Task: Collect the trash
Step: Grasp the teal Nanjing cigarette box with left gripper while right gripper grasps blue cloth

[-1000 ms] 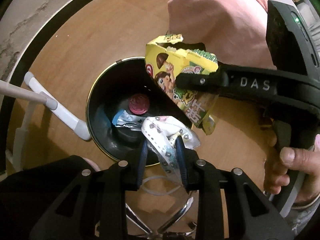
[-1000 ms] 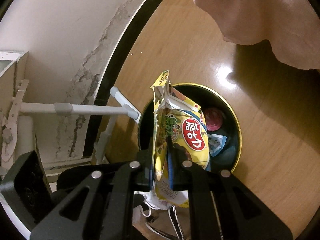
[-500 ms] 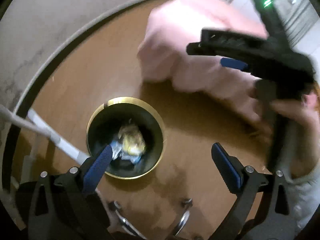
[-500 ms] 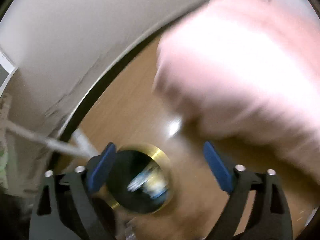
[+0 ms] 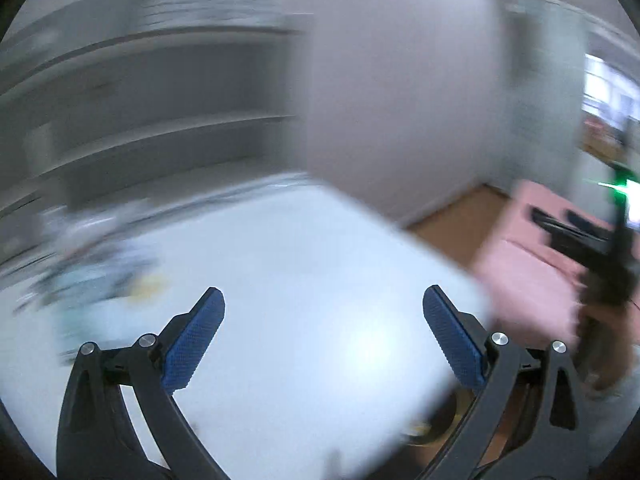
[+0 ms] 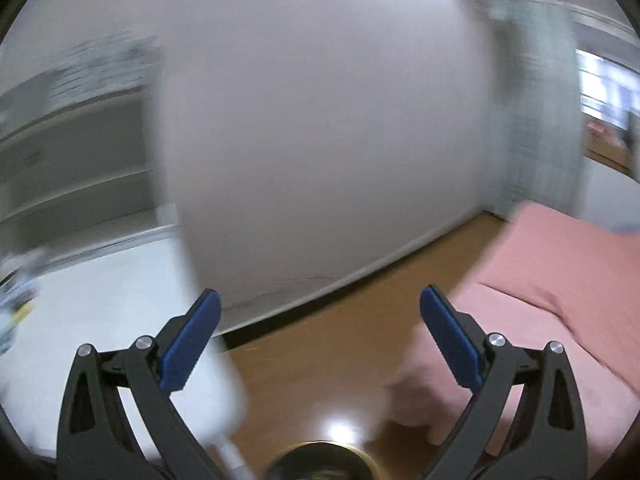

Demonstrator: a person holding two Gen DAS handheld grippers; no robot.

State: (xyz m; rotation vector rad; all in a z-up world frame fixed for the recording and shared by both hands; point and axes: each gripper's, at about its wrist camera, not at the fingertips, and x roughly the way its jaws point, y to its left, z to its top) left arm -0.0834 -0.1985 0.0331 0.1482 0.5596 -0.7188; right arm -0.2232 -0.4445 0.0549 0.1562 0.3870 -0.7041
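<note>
Both the left hand-held gripper (image 5: 323, 320) and right hand-held gripper (image 6: 320, 320) gape empty above the white bench (image 5: 280, 280); next, seemingly, reaching the blurred litter (image 5: 96, 280) at its far-left edge.

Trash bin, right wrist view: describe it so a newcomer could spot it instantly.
Start at the pink bedding on the right, then drop to the wooden floor beside it. At the bottom edge, between the open right gripper fingers, sits the trash bin: round, dark inside, the only gold-rimmed thing there.

White table (image 5: 304, 264), pink bedding (image 6: 560, 280).
</note>
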